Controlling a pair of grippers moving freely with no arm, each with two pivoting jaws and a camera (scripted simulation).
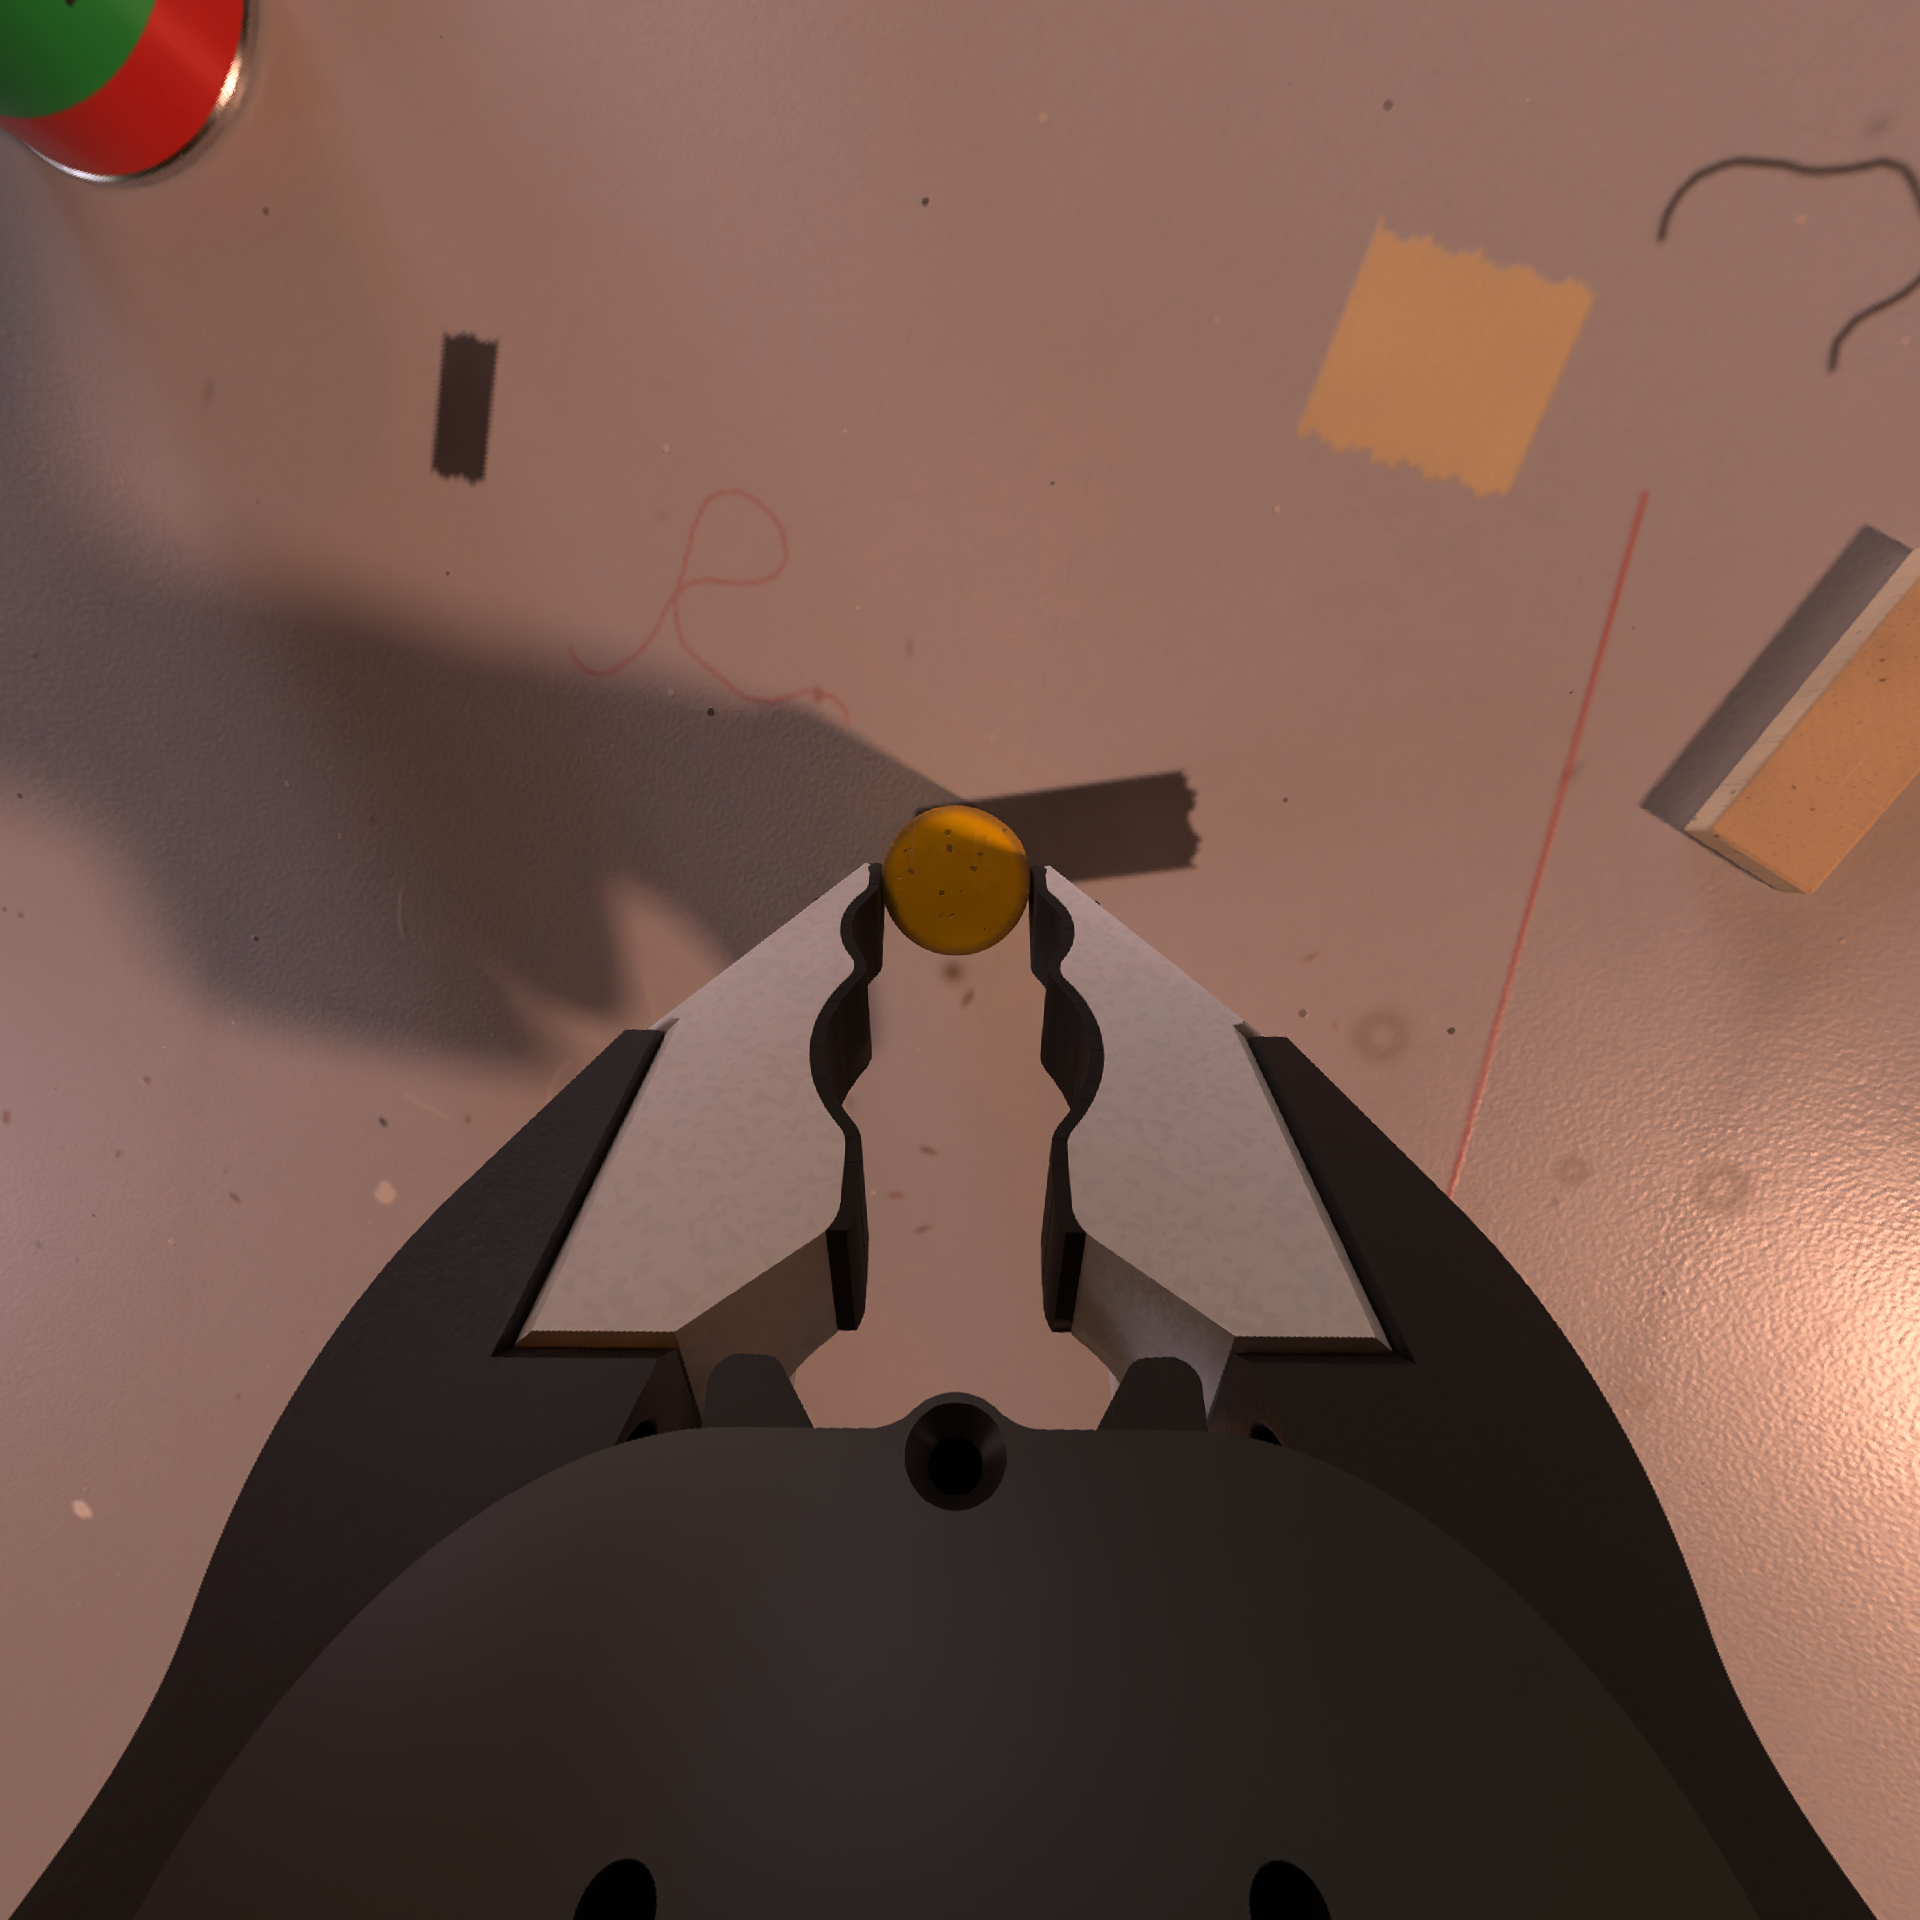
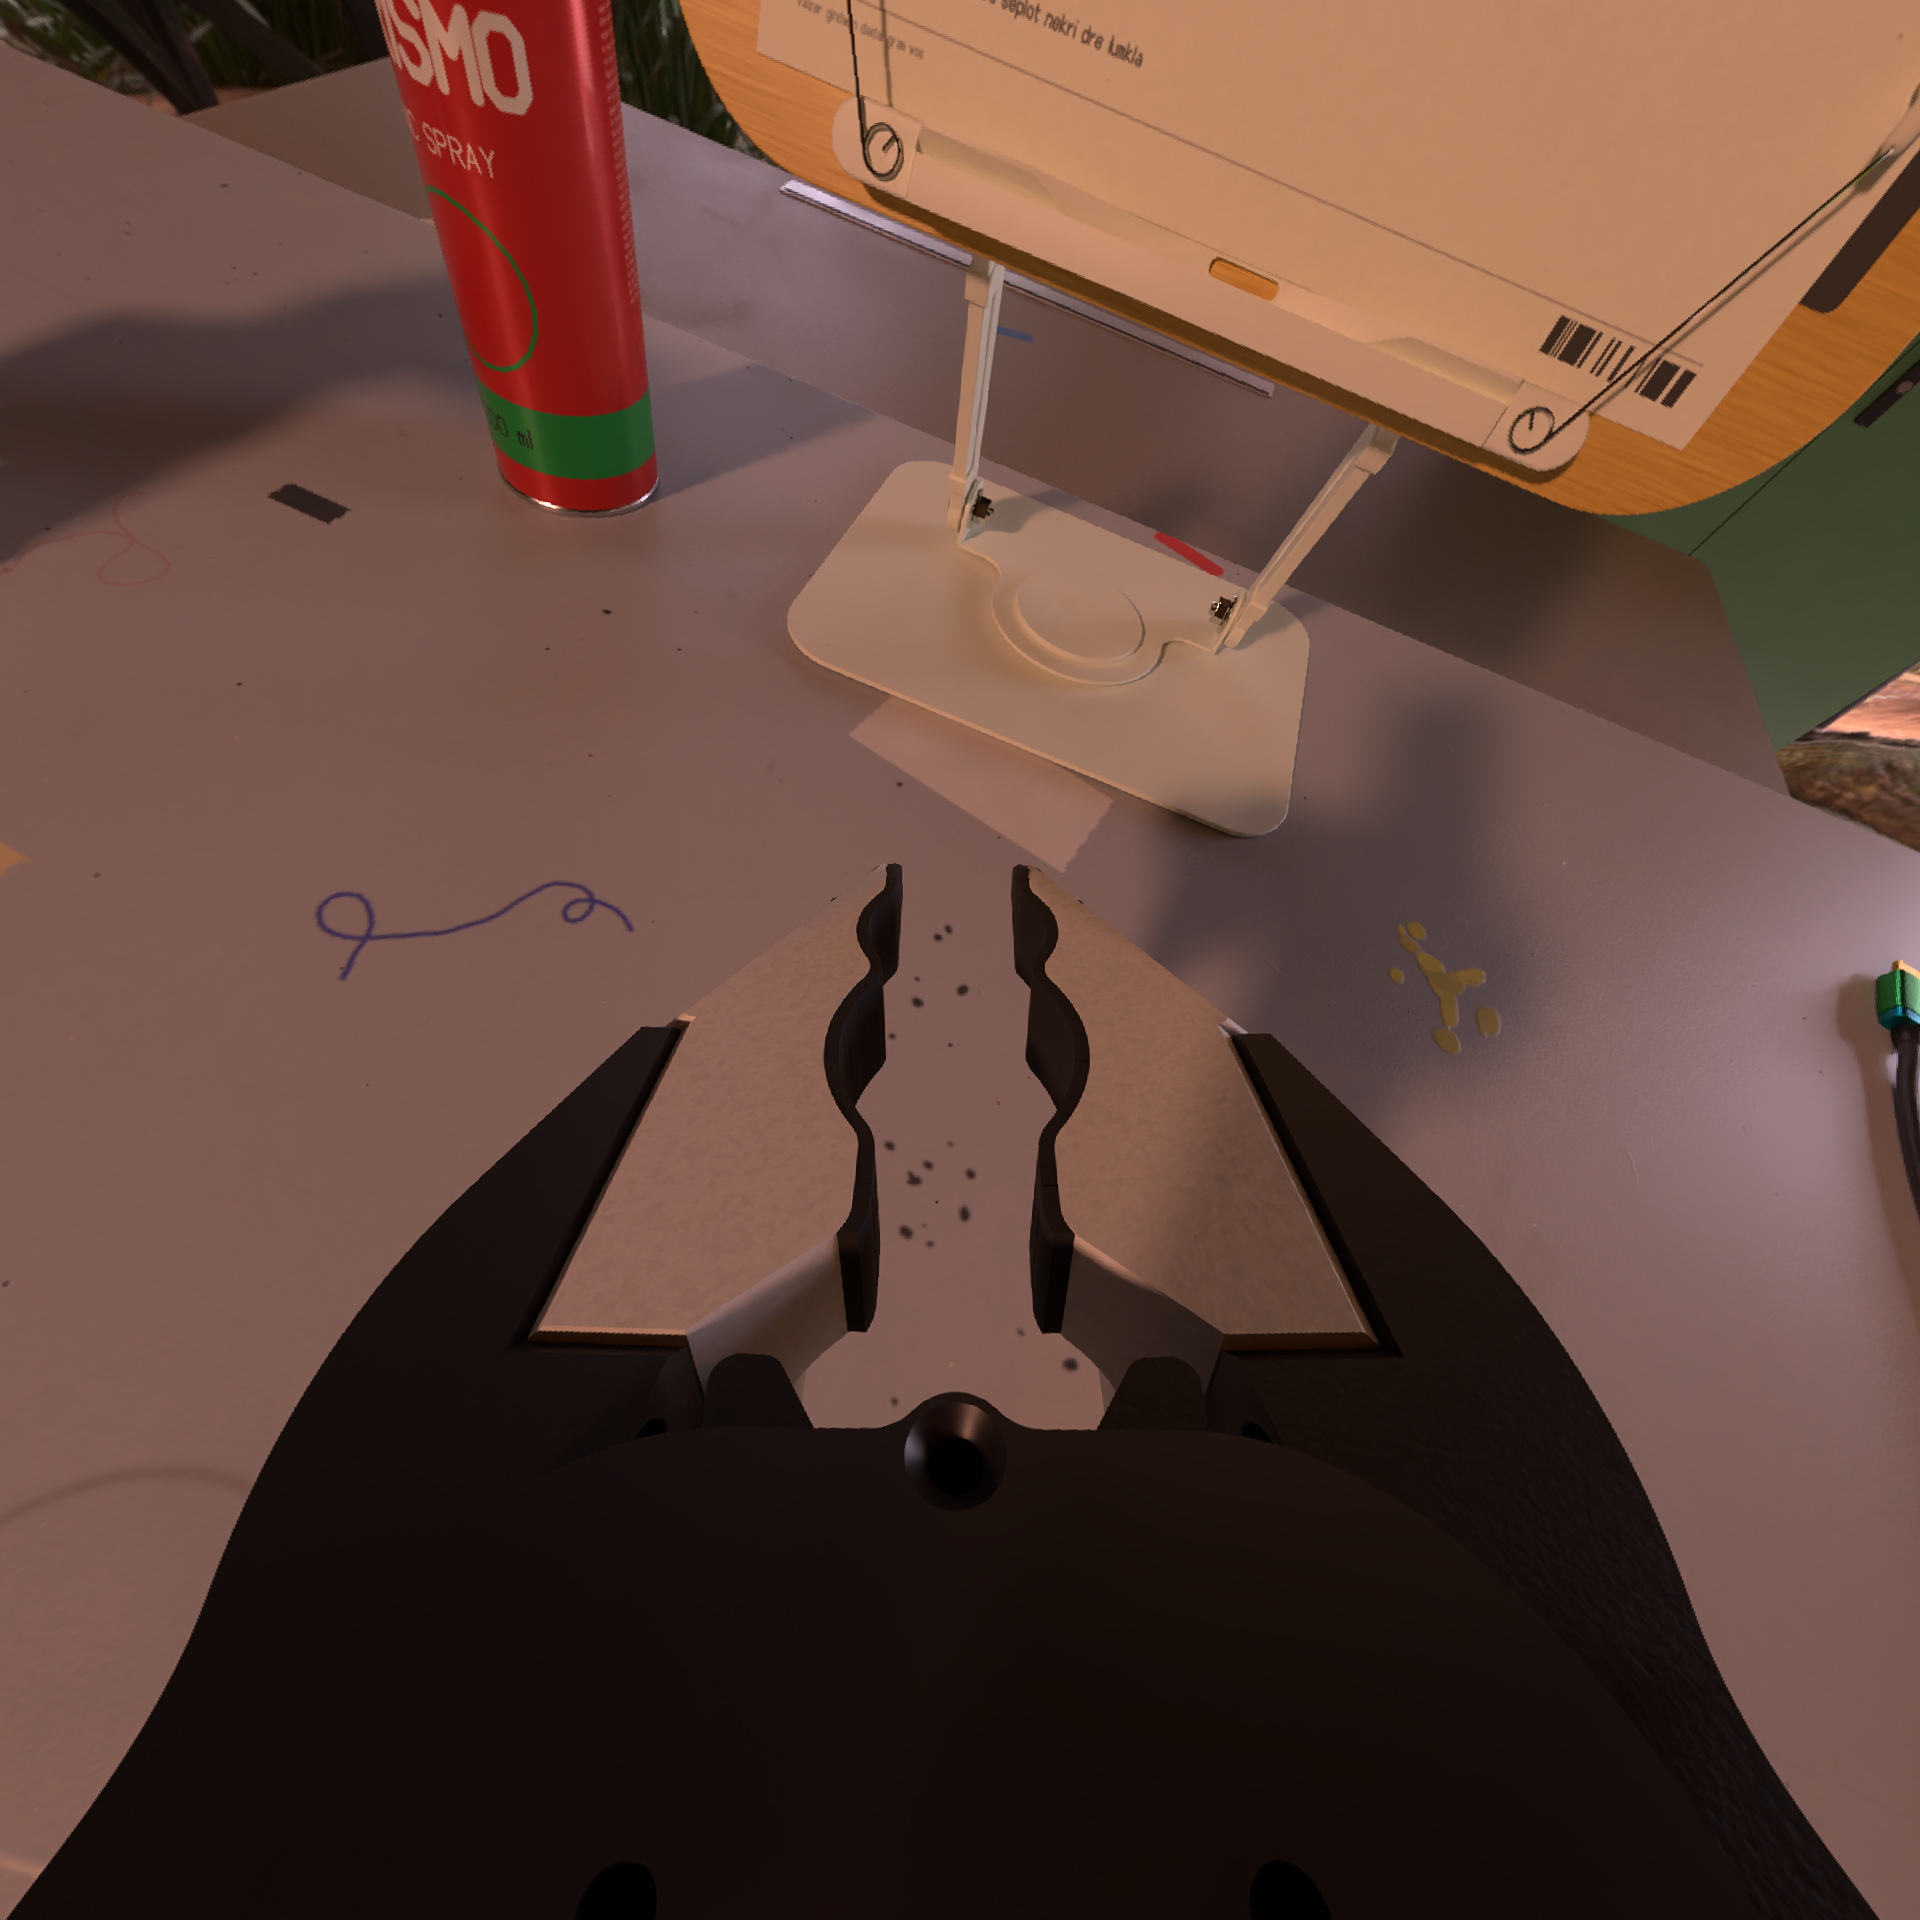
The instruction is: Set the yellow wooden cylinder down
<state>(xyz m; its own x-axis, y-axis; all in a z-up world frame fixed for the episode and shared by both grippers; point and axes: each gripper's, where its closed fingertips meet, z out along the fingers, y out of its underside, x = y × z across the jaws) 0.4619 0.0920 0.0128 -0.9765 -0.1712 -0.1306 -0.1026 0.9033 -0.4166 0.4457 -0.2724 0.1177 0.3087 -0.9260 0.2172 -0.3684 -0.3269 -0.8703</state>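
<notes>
The yellow wooden cylinder (image 1: 954,879) shows end-on as a round yellow disc in the left wrist view. My left gripper (image 1: 956,896) looks straight down at the table and is shut on the cylinder at its fingertips, one fingertip on each side. The gripper's shadow falls well to the left on the table, so the cylinder is held above the surface. My right gripper (image 2: 956,883) is low over the table, empty, its jaws a small gap apart. The cylinder does not show in the right wrist view.
Under the left gripper: a tan block (image 1: 1813,727) at right, an orange tape patch (image 1: 1444,358), dark tape strips (image 1: 463,407), a red-and-green spray can (image 1: 114,73) at top left. Ahead of the right gripper: the spray can (image 2: 540,260), a white stand (image 2: 1060,644) holding a board, a cable (image 2: 1901,1049).
</notes>
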